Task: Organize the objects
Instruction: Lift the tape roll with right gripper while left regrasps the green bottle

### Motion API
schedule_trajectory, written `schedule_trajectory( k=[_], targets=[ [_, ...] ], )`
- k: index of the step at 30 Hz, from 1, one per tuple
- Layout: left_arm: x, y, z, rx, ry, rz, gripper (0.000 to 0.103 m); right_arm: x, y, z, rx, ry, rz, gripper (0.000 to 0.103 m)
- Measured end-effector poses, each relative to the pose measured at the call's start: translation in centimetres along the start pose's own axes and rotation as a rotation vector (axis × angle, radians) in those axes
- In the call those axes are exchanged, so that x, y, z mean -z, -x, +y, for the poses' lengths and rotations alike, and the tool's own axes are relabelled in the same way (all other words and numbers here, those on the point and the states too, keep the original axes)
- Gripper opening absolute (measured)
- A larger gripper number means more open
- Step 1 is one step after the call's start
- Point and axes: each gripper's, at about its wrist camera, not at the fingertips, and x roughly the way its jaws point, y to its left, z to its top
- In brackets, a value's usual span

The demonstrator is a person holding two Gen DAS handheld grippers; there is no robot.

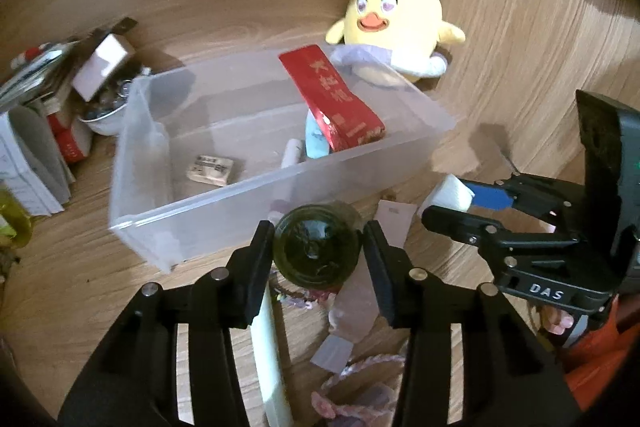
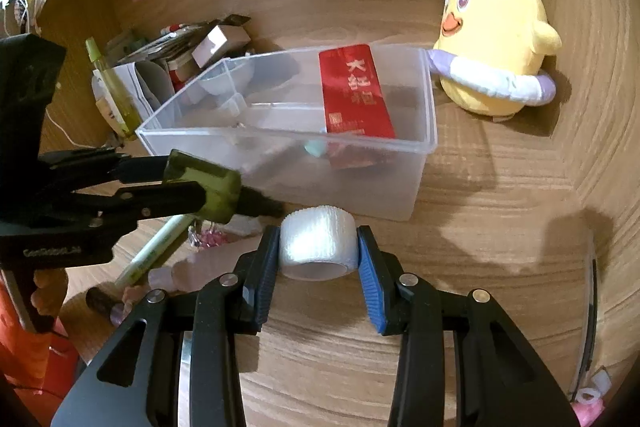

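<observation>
Green glass jar (image 1: 318, 251) sits clamped between the left tongs (image 1: 320, 247), white tape roll (image 2: 318, 247) pinched in the right tongs (image 2: 318, 251); lift both over the clear bin's (image 1: 168, 227) near wall just ahead before releasing.

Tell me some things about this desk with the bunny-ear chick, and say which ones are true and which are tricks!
1. The right gripper squeezes a white roll of tape. True.
2. The red packet lies flat on the desk outside the box. False: it leans inside the clear plastic box, against its far wall.
3. The left gripper has a dark green jar between its fingers. True.
4. The yellow chick toy sits inside the box. False: it stands on the desk behind the box.
5. The box is empty apart from the packet. False: the left wrist view shows a small tan block in it too.
</observation>
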Motion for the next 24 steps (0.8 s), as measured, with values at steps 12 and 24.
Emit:
schedule_trajectory(
  k=[12,24],
  targets=[
    [-0.5,5.0,0.9,-0.038,0.048,-0.125,0.044,-2.6,1.3,1.8,0.001,0.051,-0.082,0.035],
    [-2.8,8.8,1.8,-0.058,0.059,-0.262,0.044,-5.9,2.5,2.3,0.019,0.08,-0.171,0.035]
  ],
)
